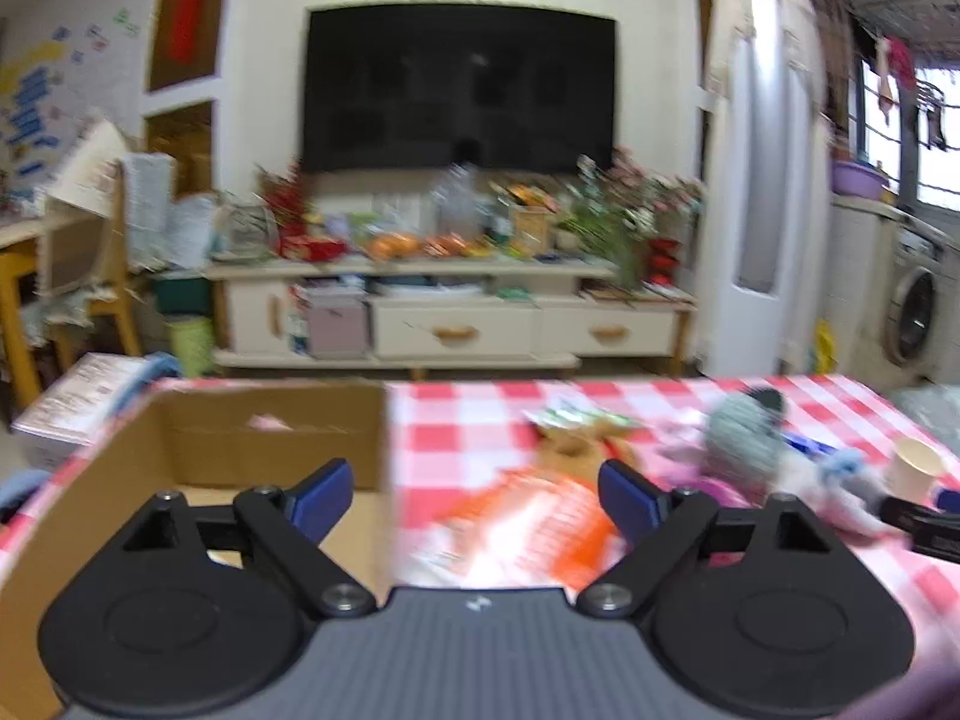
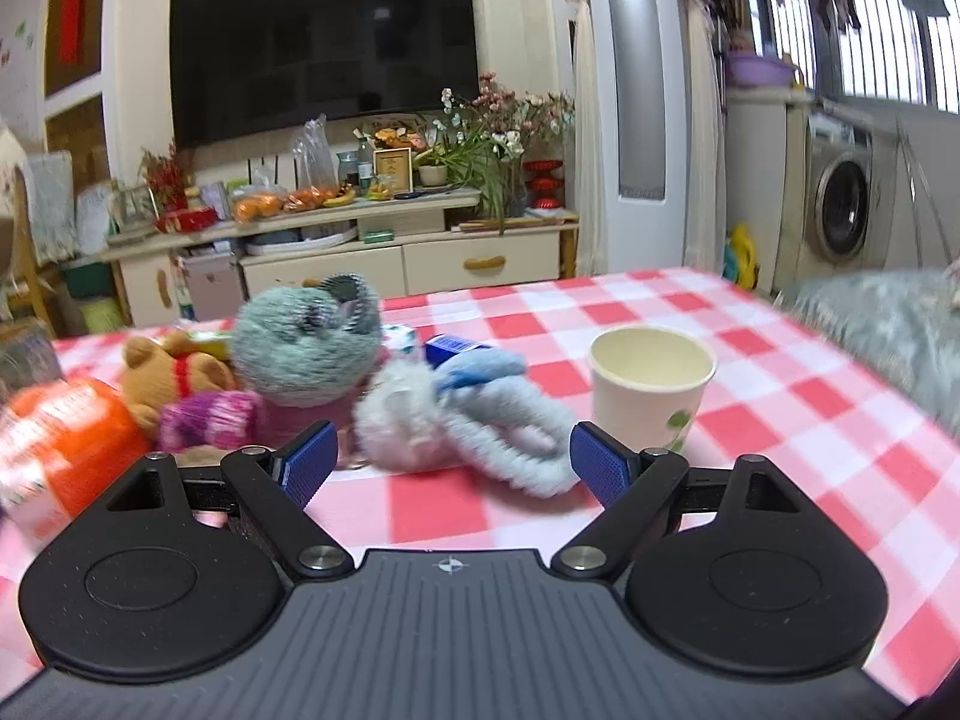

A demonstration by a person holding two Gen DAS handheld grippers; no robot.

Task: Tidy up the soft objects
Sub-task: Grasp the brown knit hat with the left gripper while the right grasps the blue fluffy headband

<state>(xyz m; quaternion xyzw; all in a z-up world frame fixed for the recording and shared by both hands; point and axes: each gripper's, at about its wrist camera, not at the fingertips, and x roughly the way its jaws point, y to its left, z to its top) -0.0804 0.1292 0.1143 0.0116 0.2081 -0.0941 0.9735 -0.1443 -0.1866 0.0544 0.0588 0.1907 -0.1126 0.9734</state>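
Fluffy white toy between the spread right tongs (untouched).

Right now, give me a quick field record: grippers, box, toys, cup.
left gripper: open, empty, straddling the box's right wall
right gripper: open, empty, facing the white fluffy toy
box: cardboard, open top, on the table's left side
toys: grey plush, brown bear, white fluffy toy, all on the checked cloth
orange pack: beside the box
cup: upright, right of the toys
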